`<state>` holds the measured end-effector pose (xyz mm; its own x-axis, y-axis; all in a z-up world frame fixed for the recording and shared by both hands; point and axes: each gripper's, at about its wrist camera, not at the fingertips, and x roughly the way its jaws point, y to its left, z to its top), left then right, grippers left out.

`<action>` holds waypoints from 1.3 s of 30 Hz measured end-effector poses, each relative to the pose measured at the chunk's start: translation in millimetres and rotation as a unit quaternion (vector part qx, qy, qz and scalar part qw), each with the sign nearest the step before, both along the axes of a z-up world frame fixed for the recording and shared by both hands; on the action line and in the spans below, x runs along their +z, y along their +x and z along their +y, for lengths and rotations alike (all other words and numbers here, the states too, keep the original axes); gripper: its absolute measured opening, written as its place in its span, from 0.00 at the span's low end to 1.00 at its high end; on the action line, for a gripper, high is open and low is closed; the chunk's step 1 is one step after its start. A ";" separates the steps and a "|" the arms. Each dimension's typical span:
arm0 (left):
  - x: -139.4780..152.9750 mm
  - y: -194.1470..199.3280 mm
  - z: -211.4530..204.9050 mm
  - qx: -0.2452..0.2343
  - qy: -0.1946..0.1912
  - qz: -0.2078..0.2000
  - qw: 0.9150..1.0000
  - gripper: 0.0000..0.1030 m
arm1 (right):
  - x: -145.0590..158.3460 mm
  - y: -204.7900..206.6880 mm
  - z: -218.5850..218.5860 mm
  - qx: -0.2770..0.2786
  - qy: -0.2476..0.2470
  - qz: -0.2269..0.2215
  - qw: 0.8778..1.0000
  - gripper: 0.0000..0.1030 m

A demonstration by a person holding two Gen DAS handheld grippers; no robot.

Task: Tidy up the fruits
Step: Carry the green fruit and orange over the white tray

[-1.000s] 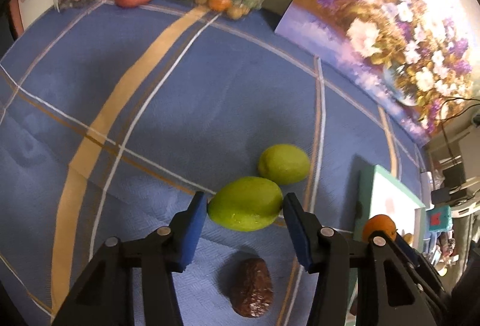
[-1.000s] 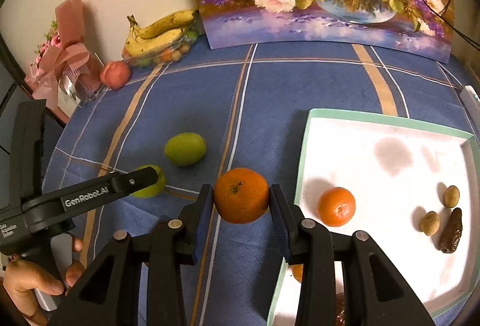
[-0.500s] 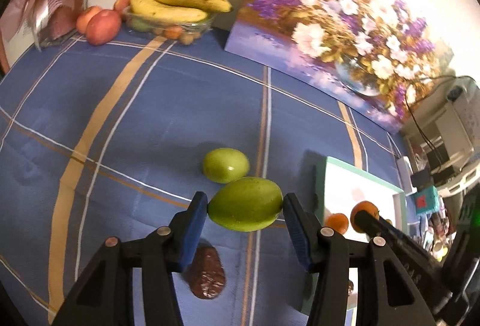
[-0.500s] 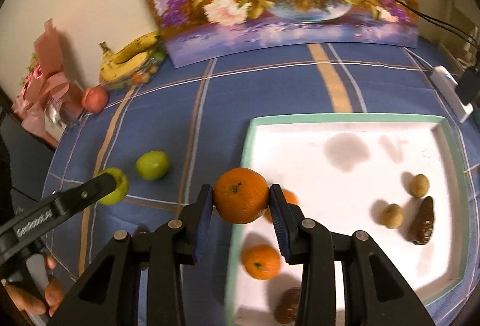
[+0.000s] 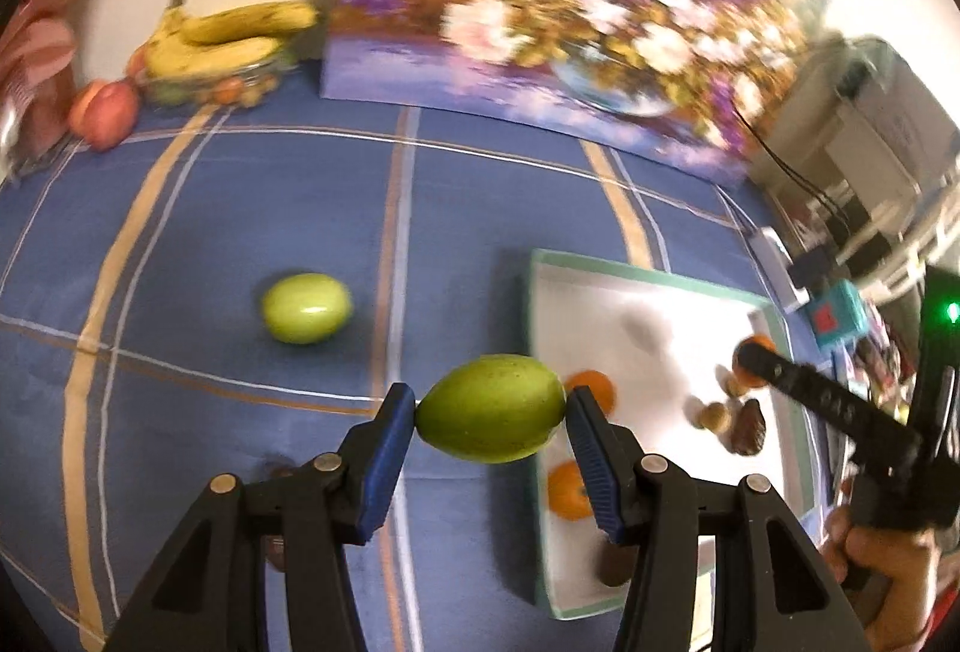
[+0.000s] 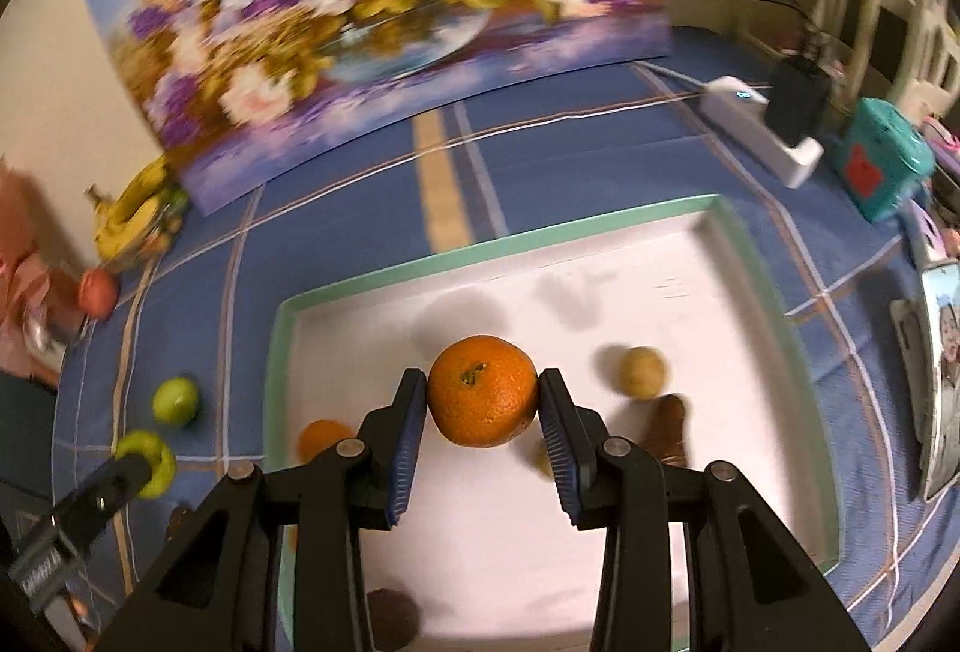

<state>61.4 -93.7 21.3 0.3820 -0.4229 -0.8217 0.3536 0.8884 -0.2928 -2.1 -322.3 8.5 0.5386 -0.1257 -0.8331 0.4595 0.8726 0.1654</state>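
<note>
Fruit carried to the tray

Our right tongs [image 6: 483,400] clamp an orange [image 6: 483,397] over the tray [image 6: 498,241] holding oranges; left tongs [image 5: 491,409] clamp a green fruit [image 5: 491,415] left of it. Only the left view shows a hand [image 5: 882,586].

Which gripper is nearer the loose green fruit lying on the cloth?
Left. The left gripper is just beside the loose green fruit; the right gripper is over the tray.

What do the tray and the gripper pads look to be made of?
Tray: probably thin cardboard or plastic, with a matte white floor showing soft shadows and a mint-green rim. Pads of the right gripper: likely blue rubber or soft plastic, ribbed, on black plastic fingers.
</note>
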 end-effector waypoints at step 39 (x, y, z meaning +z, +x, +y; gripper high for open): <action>-47.3 -32.4 -95.2 -0.111 0.075 0.000 0.991 0.48 | -42.0 -1.8 -37.3 -0.022 0.015 0.052 0.998 0.39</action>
